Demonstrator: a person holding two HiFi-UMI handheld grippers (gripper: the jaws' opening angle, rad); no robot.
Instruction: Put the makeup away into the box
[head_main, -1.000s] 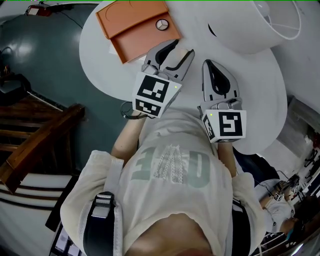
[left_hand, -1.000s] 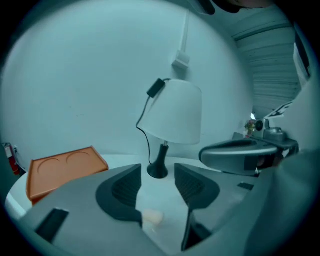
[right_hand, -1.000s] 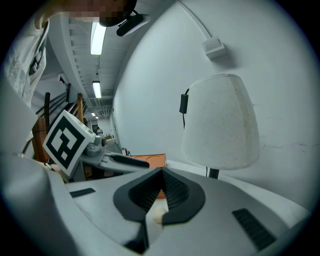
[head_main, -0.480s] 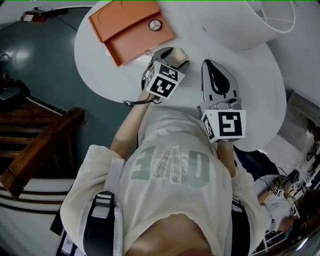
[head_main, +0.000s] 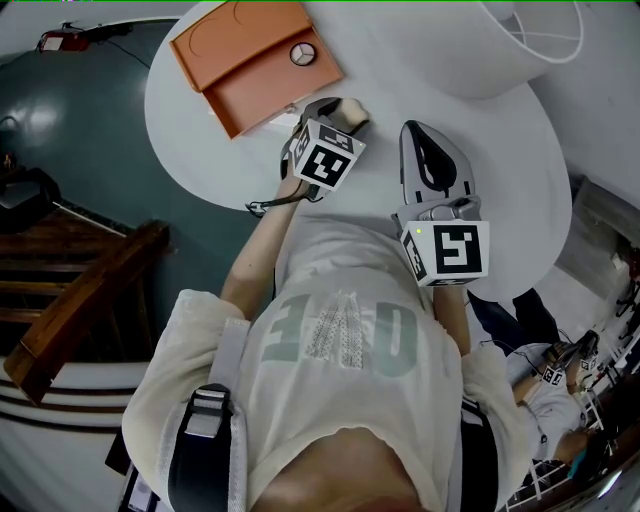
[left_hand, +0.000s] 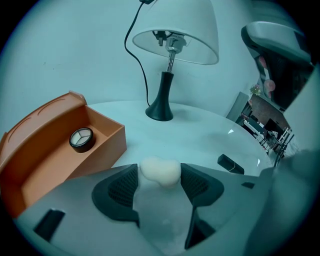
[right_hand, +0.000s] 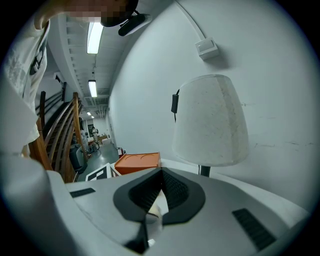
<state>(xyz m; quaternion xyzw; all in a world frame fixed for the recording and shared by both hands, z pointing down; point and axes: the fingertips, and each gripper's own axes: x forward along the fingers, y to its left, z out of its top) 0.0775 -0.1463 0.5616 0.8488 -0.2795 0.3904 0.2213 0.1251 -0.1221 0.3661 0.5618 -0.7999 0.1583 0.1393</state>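
A cream makeup sponge (left_hand: 160, 171) lies on the white round table (head_main: 500, 200), just right of the orange box (head_main: 250, 60). My left gripper (left_hand: 160, 176) is tilted down over it with jaws apart. The sponge (head_main: 351, 107) sits between the fingertips, and no squeeze shows. The open box (left_hand: 50, 155) holds a round black compact (left_hand: 81, 139), which also shows in the head view (head_main: 301, 55). My right gripper (head_main: 425, 135) hovers over the table to the right, jaws together and empty (right_hand: 161, 175).
A white lamp (left_hand: 170, 60) with a black stem stands at the back of the table, and its shade (head_main: 520, 40) overhangs the far right. A small black tube (left_hand: 230, 164) lies on the table to the right. The table edge and a wooden stair rail (head_main: 80, 300) are to the left.
My left gripper has dropped to the table, tipped further downward, and its jaws now stand on either side of the sponge. The right gripper has stayed put.
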